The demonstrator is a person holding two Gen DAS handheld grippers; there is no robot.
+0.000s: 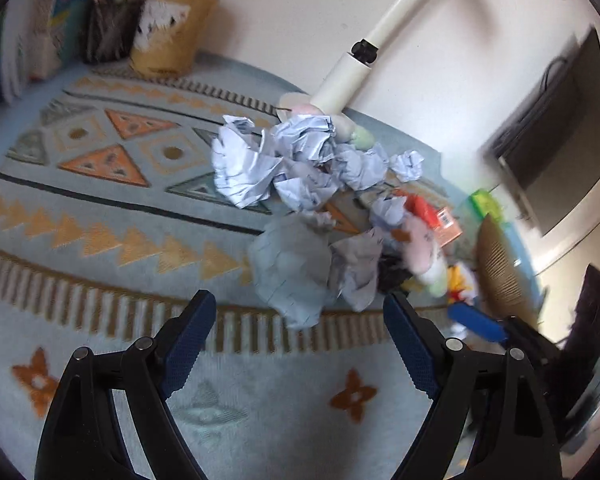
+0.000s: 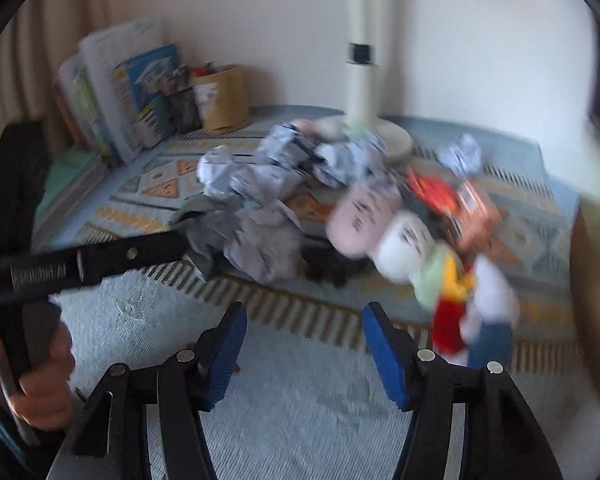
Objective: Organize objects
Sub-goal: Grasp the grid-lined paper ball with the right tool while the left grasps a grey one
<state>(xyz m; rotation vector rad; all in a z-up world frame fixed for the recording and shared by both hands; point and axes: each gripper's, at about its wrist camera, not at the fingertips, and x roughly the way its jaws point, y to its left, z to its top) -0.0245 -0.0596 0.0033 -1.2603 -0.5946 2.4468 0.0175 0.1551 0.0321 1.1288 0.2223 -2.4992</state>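
**Rug pile, two empty grippers, lots to snag**

Patterned blue rug (image 1: 100, 208) over the whole floor, white wall behind, books (image 2: 132, 92) and a pencil cup (image 1: 108, 32) parked at 11 o'clock. White lamp pole (image 1: 352, 76) planted right at the top of the mess.

Crumpled paper (image 1: 260, 160) heaped dead centre, nearest wad at 12 o'clock just past the left gripper (image 1: 296, 320). Plush toys (image 2: 396, 240) spilling off toward 3 o'clock, above the right gripper (image 2: 304, 340).

Both held wide, nothing between the pads.

Likely trouble: paper wads squashing or popping out of a pinch, neighbours dragged along since everything's touching. Plush tangled under paper. Pole close enough to bump. Frames blurry too, so hard to judge contact.
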